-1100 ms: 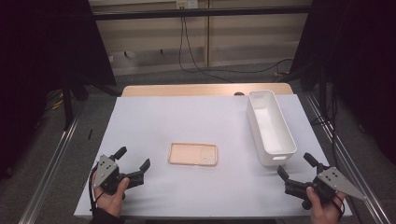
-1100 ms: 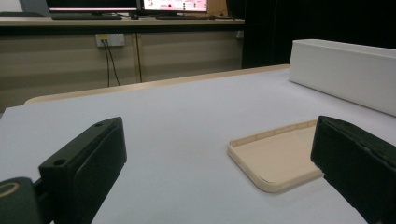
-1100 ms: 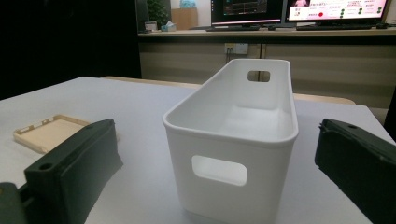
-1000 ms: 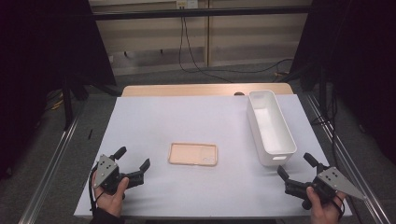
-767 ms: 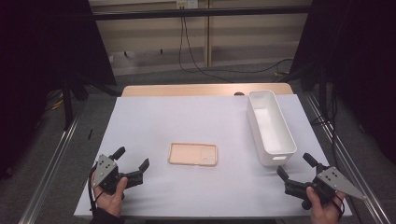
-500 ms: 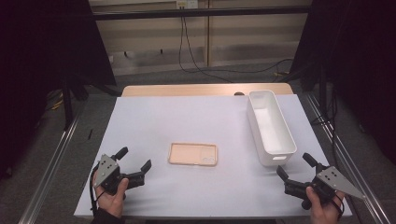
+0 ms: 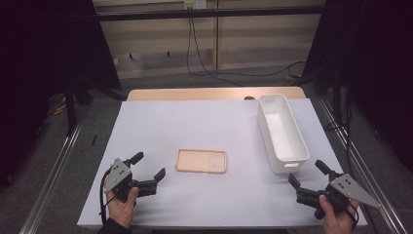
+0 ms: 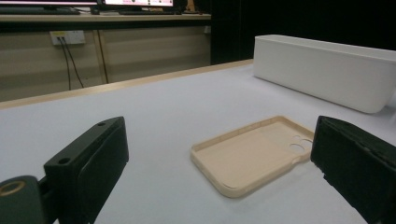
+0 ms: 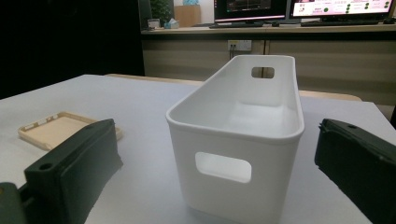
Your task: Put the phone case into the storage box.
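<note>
A beige phone case (image 7: 201, 161) lies flat, hollow side up, in the middle of the white table; the left gripper view has it just ahead (image 8: 254, 154). A long white bin (image 7: 281, 132) with handle cut-outs stands at the right, empty inside (image 9: 247, 135). My left gripper (image 7: 148, 165) rests at the front left, open, jaws pointing toward the case with nothing between them. My right gripper (image 7: 307, 174) sits at the front right, open, just short of the bin's near end. The case also shows at the left in the right gripper view (image 9: 51, 129).
The white table top (image 7: 204, 122) ends in a wooden strip (image 7: 195, 93) at the far side. Metal rails (image 7: 53, 165) run along both sides of the table. Cables (image 7: 204, 58) lie on the floor beyond it.
</note>
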Tool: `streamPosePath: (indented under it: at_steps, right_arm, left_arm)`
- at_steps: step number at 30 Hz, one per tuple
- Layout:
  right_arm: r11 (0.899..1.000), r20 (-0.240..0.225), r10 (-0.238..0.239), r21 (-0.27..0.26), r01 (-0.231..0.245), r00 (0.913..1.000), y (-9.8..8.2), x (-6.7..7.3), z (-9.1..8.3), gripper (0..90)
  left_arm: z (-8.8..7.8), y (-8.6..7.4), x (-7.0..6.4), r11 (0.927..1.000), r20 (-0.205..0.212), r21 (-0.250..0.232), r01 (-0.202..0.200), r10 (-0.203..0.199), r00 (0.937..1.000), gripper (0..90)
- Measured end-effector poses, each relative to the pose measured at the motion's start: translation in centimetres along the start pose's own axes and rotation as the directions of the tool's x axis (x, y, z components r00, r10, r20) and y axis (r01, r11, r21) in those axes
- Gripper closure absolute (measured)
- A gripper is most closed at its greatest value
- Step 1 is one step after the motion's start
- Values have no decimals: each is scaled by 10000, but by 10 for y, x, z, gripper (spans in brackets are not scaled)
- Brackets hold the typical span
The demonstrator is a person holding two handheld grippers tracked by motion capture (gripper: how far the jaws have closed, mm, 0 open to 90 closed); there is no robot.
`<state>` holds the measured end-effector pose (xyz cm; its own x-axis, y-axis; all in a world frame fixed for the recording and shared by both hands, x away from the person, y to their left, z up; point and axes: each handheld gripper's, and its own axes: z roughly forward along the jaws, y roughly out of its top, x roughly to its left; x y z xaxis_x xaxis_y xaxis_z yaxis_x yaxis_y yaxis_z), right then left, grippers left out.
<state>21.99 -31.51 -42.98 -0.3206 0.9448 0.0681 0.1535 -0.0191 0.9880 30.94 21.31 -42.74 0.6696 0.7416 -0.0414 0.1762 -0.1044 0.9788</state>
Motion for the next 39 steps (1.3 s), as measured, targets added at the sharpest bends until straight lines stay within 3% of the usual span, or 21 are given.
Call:
streamPosePath:
  at_steps: [6,12,13,15,22,30,34,35,39]
  right_arm:
    - [10000,-16,8,20,-8,10000,0,1,0,0]
    - [10000,-59,-58,-23,57,10000,1,3,0,0]
    - [10000,-46,-59,-27,59,10000,1,3,0,0]
    - [10000,-88,-67,-34,67,9999,1,3,0,0]
    - [10000,-92,-68,-43,68,9999,1,3,0,0]
    - [10000,-89,-66,-38,66,9999,1,2,0,0]
    - [9999,-63,-102,-69,102,9999,1,3,-1,0]
    - [9999,-60,-92,-81,91,9999,1,3,-1,0]
    - [10000,-68,-57,-62,56,10000,1,3,0,0]
  left_arm:
    - [4,0,-3,9999,278,121,-90,86,9996,39]
    - [8,-1,-1,9996,460,65,264,-267,9986,21]
    - [11,0,-3,10000,379,40,58,-60,9993,20]
    - [13,1,-4,10000,521,-13,71,-70,9986,22]
    - [22,4,-6,9999,363,-100,-15,18,9993,19]
    - [37,8,-2,9996,173,-164,212,-209,9996,18]
    - [43,13,-2,9996,60,-255,87,-85,9999,17]
    - [46,17,-4,9992,-34,-253,-309,309,9995,18]
    - [53,22,-3,9989,-129,-393,-264,259,9996,17]
